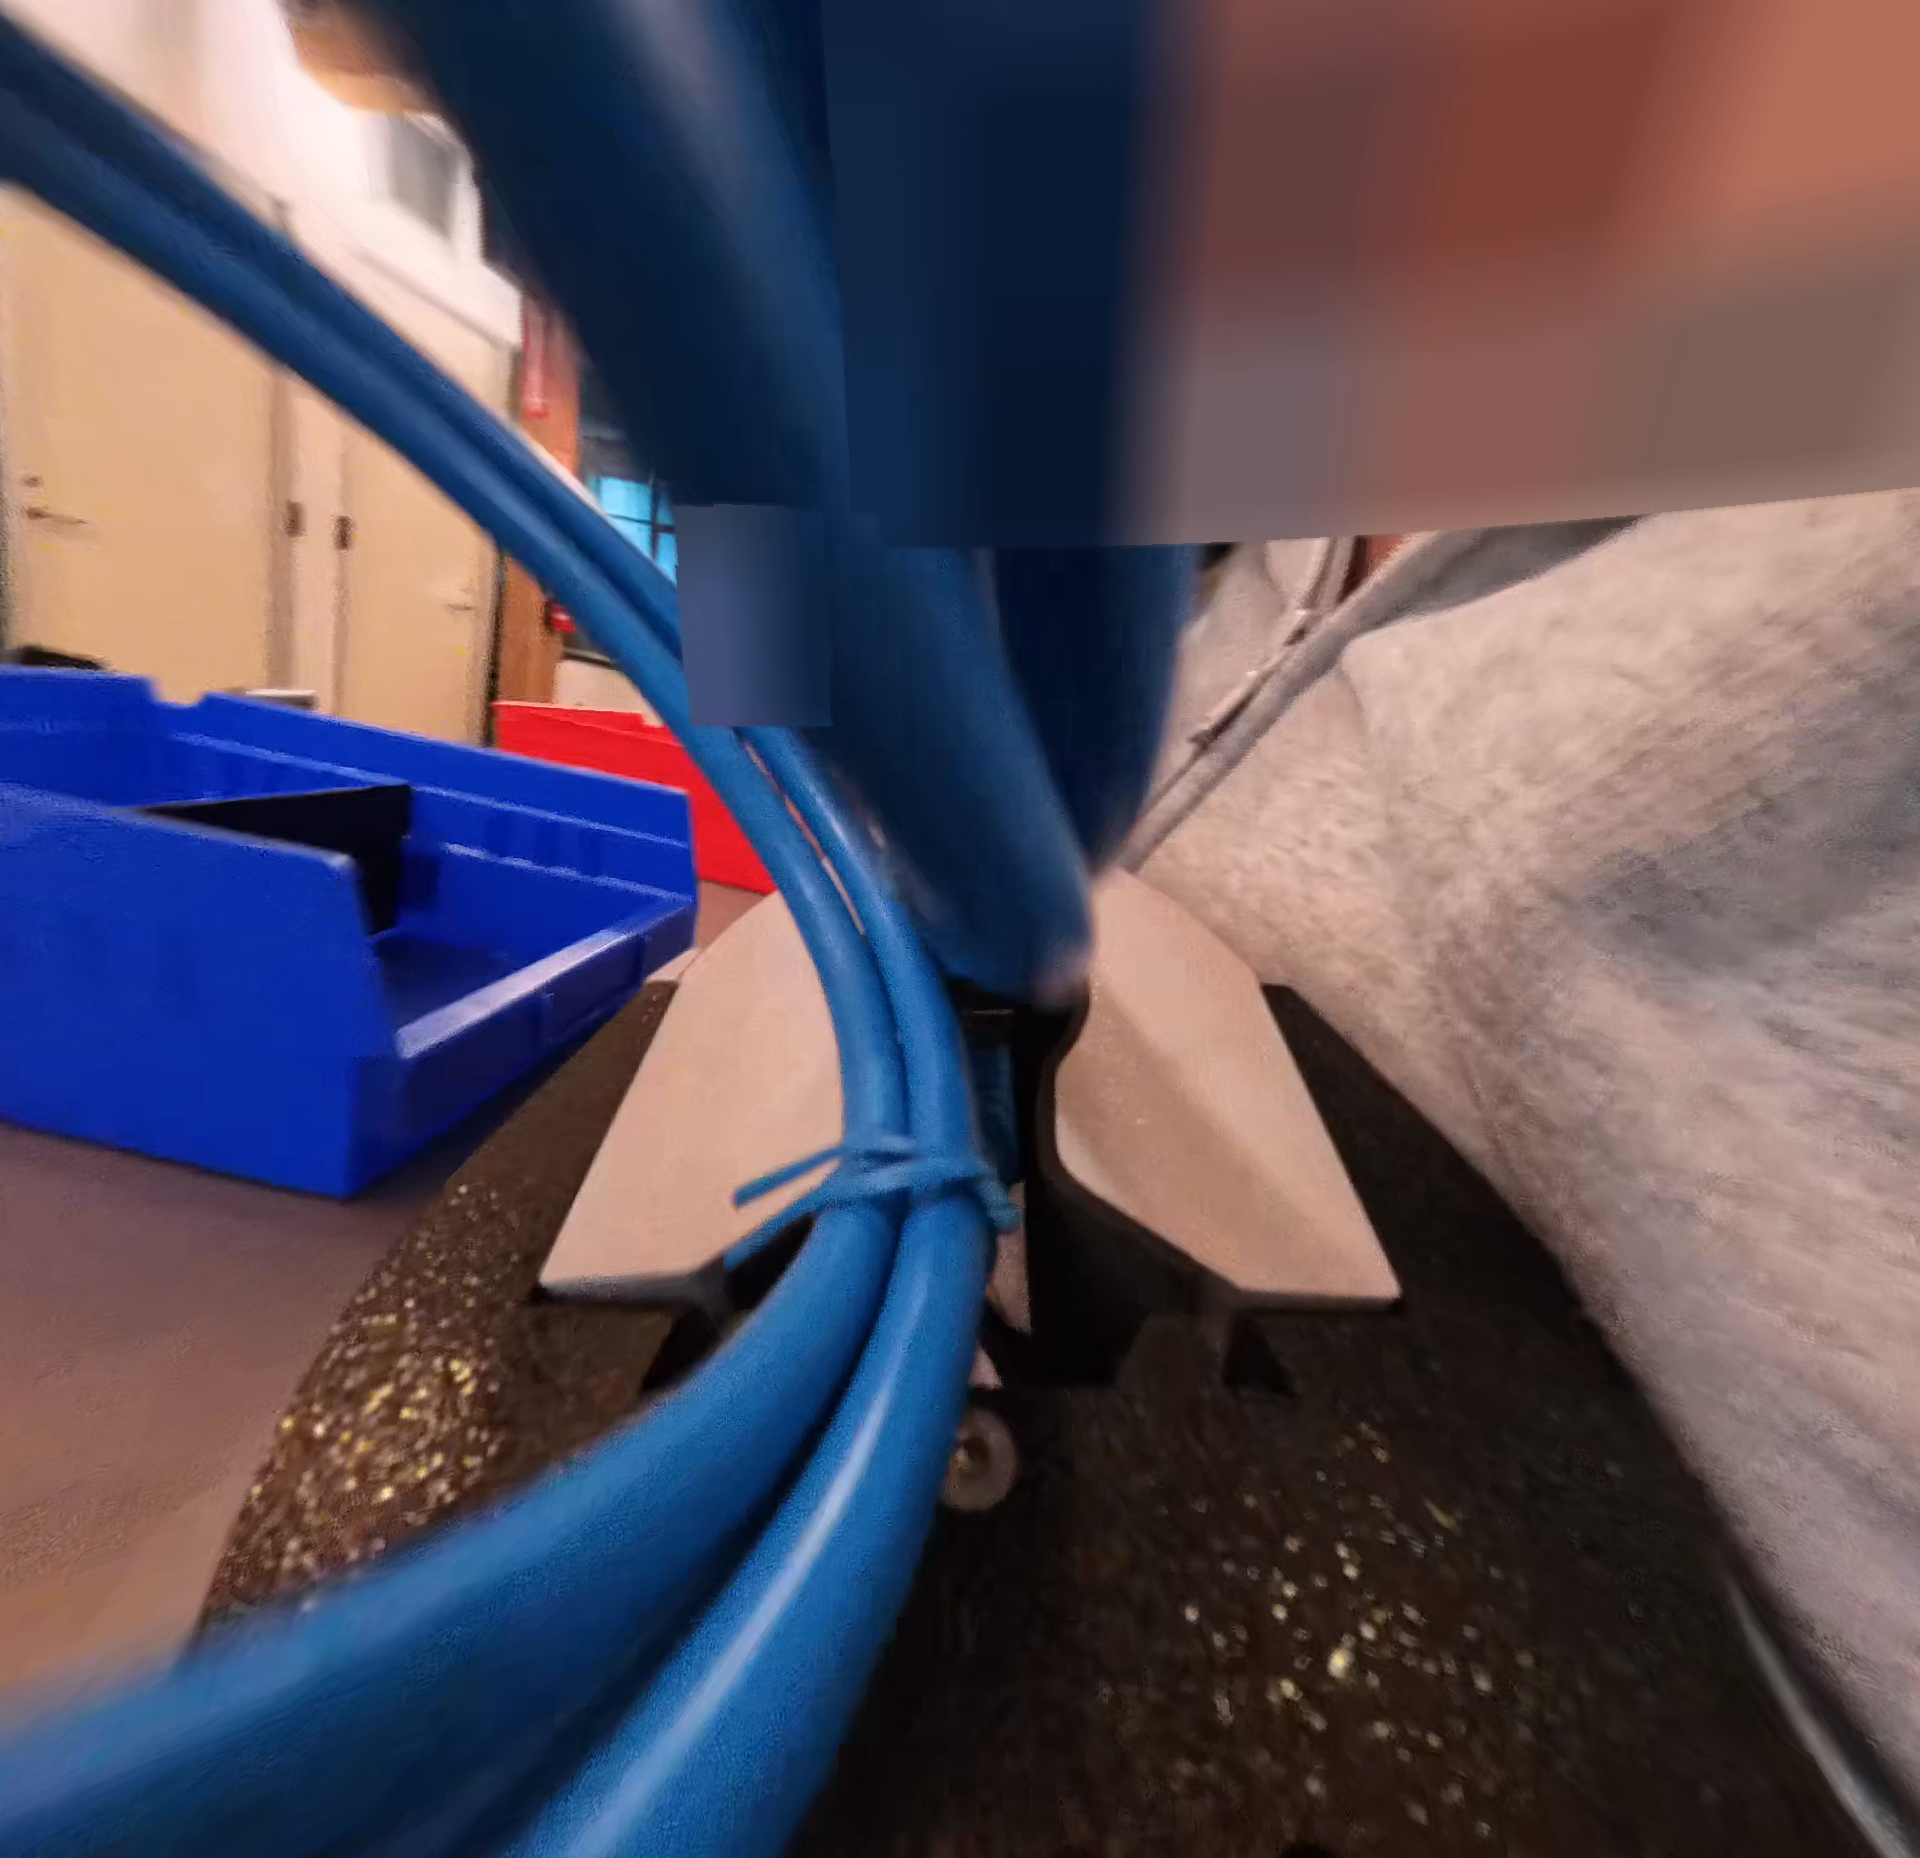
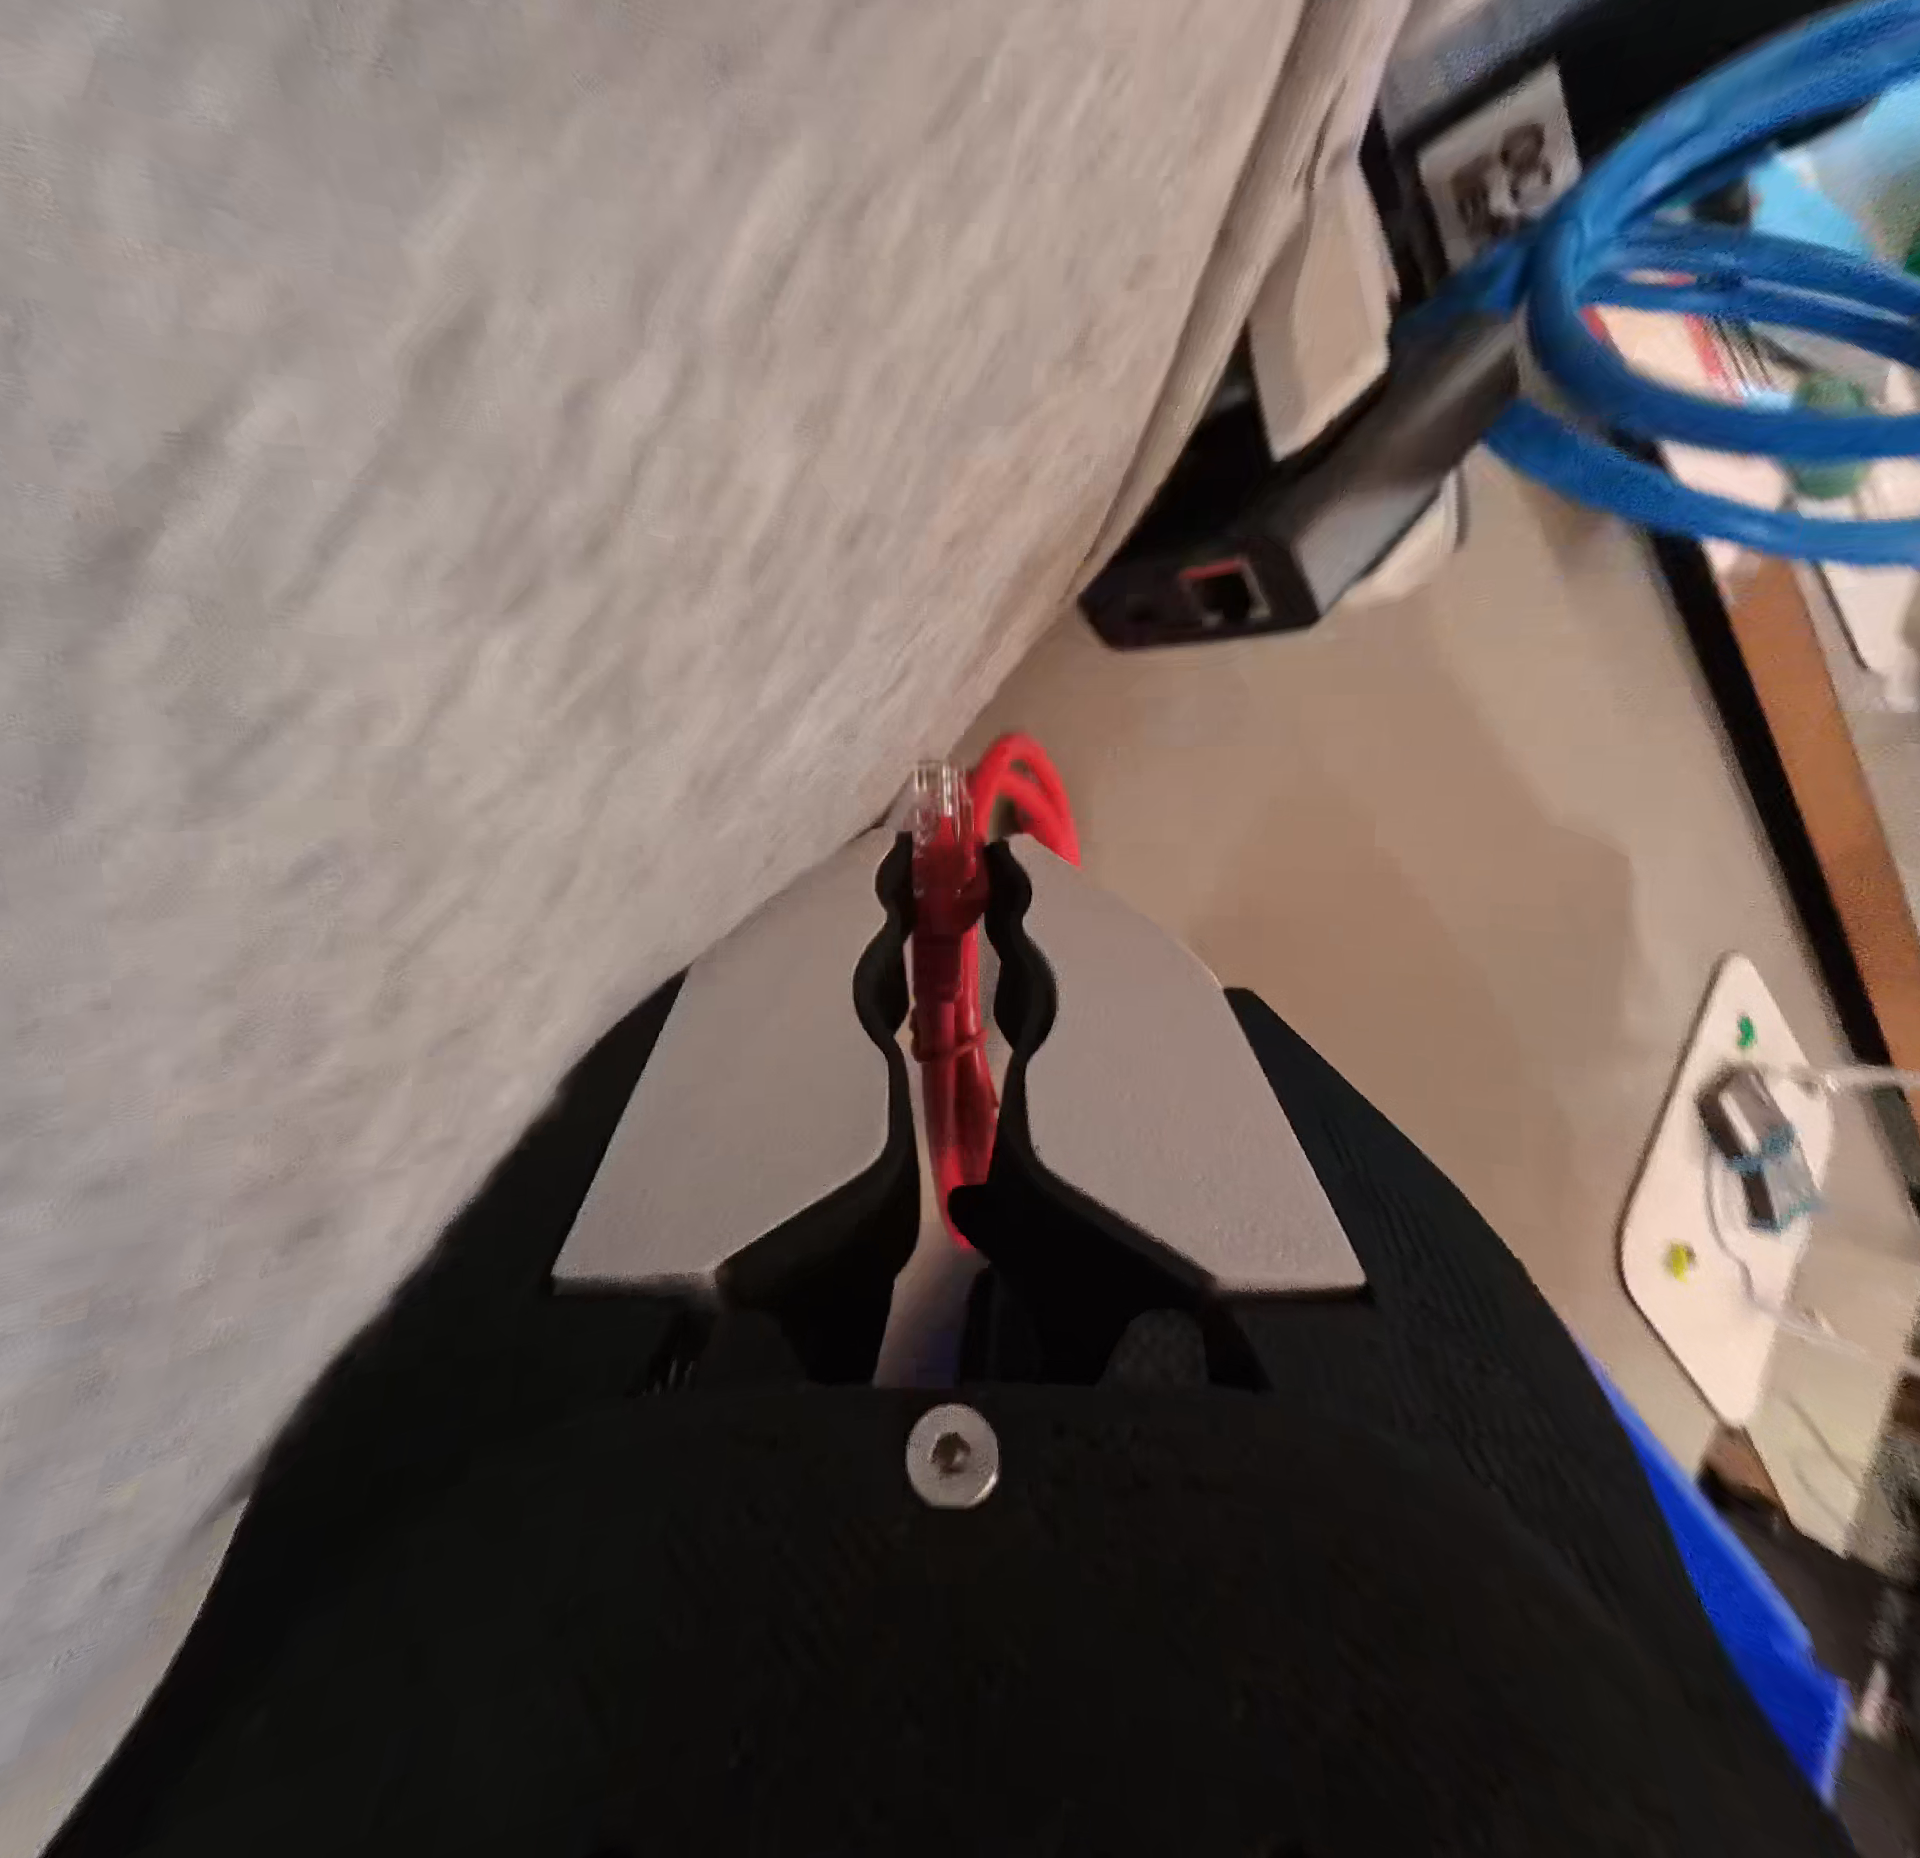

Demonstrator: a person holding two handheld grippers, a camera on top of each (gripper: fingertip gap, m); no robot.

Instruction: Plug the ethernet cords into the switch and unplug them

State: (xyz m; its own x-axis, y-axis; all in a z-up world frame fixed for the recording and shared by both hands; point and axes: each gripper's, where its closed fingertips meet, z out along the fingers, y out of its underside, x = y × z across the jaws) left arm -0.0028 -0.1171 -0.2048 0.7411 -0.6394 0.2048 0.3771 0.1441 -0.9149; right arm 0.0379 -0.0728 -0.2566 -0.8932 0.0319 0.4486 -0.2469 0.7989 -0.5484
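Note:
In the left wrist view, a coiled blue ethernet cord (image 1: 862,1237), tied with a blue tie, fills the frame close to the lens. It runs down between the grey fingers (image 1: 1195,1102) of my left gripper (image 1: 1013,987), which is shut on it. In the right wrist view, my right gripper (image 2: 951,863) is shut on the boot of a red ethernet cord (image 2: 940,935). The cord's clear plug (image 2: 935,795) sticks out past the fingertips, close to a person's grey shirt (image 2: 520,458). The black and grey switch (image 2: 1247,582) lies farther off at the upper right with an open port facing me. Blue cord loops (image 2: 1662,437) hang at its far end.
A blue bin (image 1: 312,925) and a red bin (image 1: 623,759) stand on the table at the left. The grey shirt (image 1: 1558,977) fills the right of the left wrist view. A white device (image 2: 1714,1164) with a plug in it and a blue bin (image 2: 1745,1652) lie at the right. The tips of one gripper are about 8 centimetres away from the tips of the other.

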